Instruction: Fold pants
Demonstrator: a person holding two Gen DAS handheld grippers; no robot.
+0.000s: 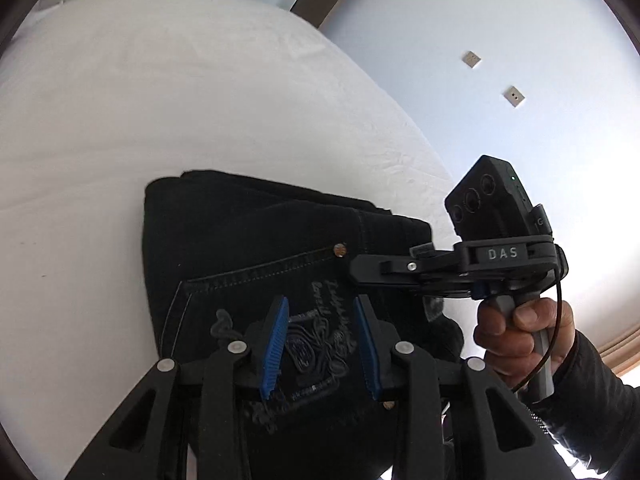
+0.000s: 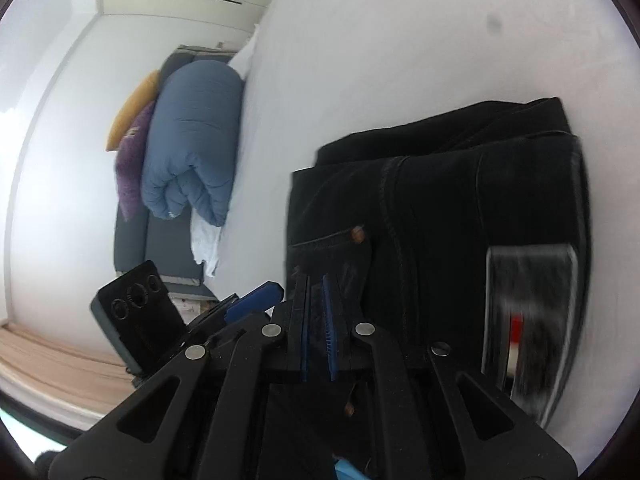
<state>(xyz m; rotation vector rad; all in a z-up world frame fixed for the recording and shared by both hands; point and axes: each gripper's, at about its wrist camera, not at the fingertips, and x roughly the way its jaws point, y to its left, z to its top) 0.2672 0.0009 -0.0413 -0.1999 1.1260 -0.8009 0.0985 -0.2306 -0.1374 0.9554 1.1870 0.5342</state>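
Black jeans (image 1: 248, 248) lie folded into a thick stack on a white bed (image 1: 160, 100), back pocket with embroidery facing up. My left gripper (image 1: 322, 344) hovers just over that pocket, blue pads apart, open and empty. My right gripper (image 1: 360, 268) reaches in from the right at the stack's edge. In the right wrist view the jeans (image 2: 440, 208) fill the middle, and my right gripper (image 2: 316, 320) has its blue pads nearly together with a narrow gap; whether fabric is pinched between them I cannot tell.
The white bed sheet (image 2: 400, 40) stretches around the jeans. A rolled blue duvet (image 2: 192, 144), purple and yellow cushions (image 2: 132, 140) sit on a grey bench beside the bed. A pale wall with two sockets (image 1: 472, 59) is to the right.
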